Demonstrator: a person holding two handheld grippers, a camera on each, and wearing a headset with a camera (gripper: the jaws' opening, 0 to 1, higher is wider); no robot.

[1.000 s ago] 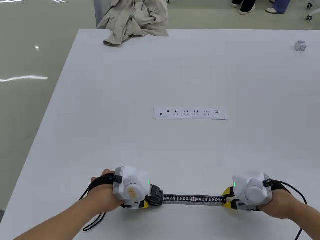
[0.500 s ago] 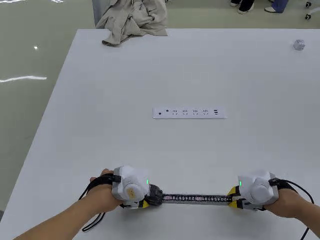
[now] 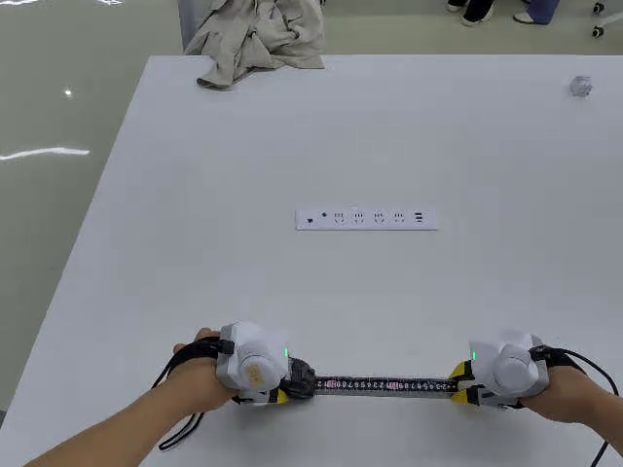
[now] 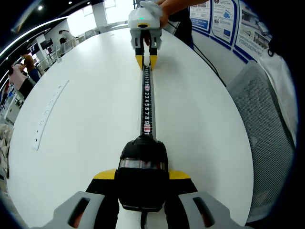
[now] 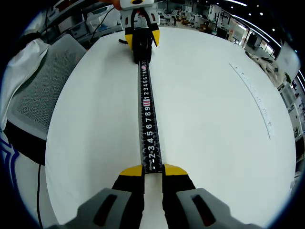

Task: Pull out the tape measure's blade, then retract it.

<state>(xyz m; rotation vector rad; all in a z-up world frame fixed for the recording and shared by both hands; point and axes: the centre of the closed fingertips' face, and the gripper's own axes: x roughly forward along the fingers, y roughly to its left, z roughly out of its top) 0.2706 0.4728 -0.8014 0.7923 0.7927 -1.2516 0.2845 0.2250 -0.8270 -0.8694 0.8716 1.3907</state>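
The black tape measure case [image 4: 143, 172] sits between the yellow-tipped jaws of my left gripper [image 4: 143, 175], which is shut on it; it lies at the near table edge [image 3: 298, 380]. Its black blade [image 3: 385, 385] with white numerals runs flat across the white table [image 3: 292, 146] to my right gripper [image 3: 461, 383]. The right gripper [image 5: 152, 170] is shut on the blade's end [image 5: 151, 164]. Along the blade [image 5: 146, 107] the left gripper and case [image 5: 141, 45] show far off; the right gripper [image 4: 146, 52] shows at the blade's far end [image 4: 147, 102].
A white power strip [image 3: 367, 219] lies flat mid-table. A crumpled beige cloth [image 3: 255, 37] hangs over the far edge and a small pale object [image 3: 581, 87] rests far right. Black cables [image 3: 180, 428] trail from both hands. A grey mesh chair [image 4: 267, 138] stands beside the table.
My right gripper has moved right along the table edge with the blade's end, and more blade shows between the grippers. The left gripper and case have stayed put.
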